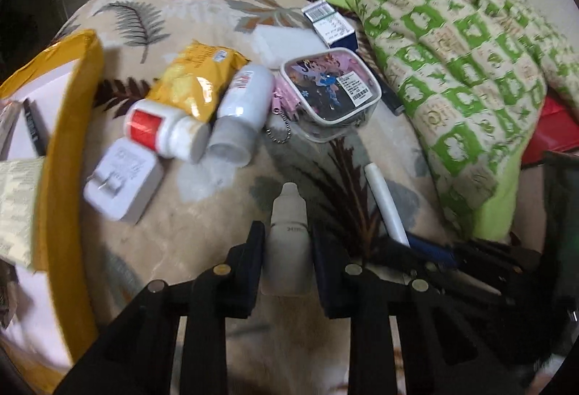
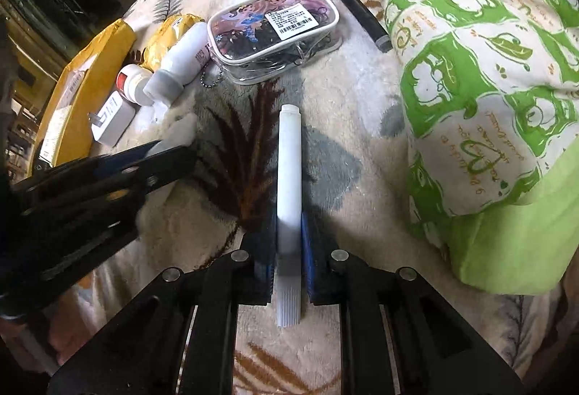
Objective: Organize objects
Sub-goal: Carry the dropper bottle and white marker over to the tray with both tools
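Observation:
My left gripper (image 1: 288,243) is shut on a small white dropper bottle (image 1: 287,239), held above a leaf-patterned blanket (image 1: 202,228). My right gripper (image 2: 288,232) is shut on a white marker pen (image 2: 288,170) that points forward; the pen also shows in the left wrist view (image 1: 383,203). The left gripper shows at the left of the right wrist view (image 2: 170,148). A yellow box (image 1: 68,148) stands at the left. On the blanket lie a red-labelled white bottle (image 1: 163,130), a white tube bottle (image 1: 242,105), a white charger (image 1: 121,181), a yellow snack bag (image 1: 195,80) and a cartoon pouch (image 1: 331,94).
A blue and white carton (image 1: 331,24) and a dark pen (image 2: 363,15) lie beyond the pouch. A green patterned quilt (image 1: 463,69) is heaped on the right. The yellow box holds papers and a dark pen (image 1: 34,130).

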